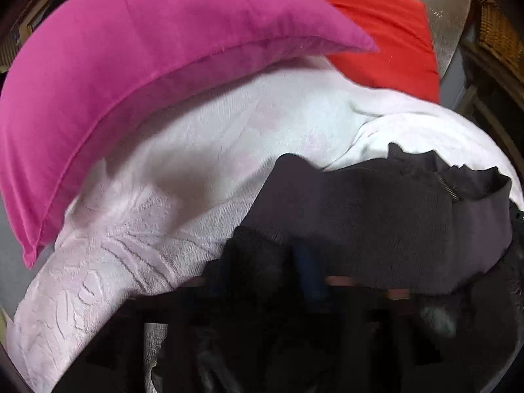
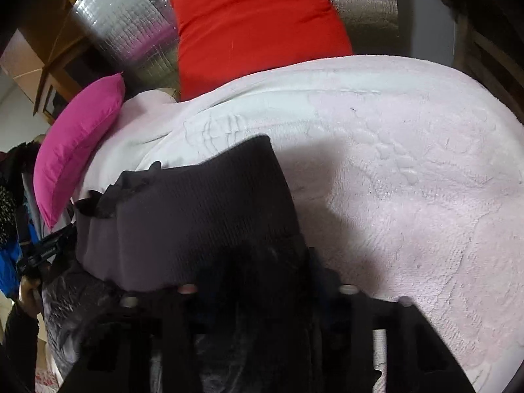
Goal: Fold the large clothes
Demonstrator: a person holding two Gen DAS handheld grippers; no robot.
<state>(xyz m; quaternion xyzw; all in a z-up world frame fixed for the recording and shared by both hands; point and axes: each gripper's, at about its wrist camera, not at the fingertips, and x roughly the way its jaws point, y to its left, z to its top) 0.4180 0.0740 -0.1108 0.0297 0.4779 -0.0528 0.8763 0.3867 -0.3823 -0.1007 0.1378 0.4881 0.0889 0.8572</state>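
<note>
A dark sweater [image 2: 196, 216] lies on a pale pink blanket [image 2: 409, 180], near the pink pillow [image 1: 131, 65] and red pillow [image 2: 258, 29] at the far side. The left gripper [image 1: 294, 262] has its jaws pinched narrow on the sweater's near edge. The right gripper [image 2: 262, 271] has its jaws pinched on the same dark cloth.

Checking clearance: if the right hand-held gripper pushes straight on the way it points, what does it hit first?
The dark ribbed knit garment, already bunched at the right hand-held gripper. Beyond it lies the pale pink textured blanket; depth is unclear.
</note>
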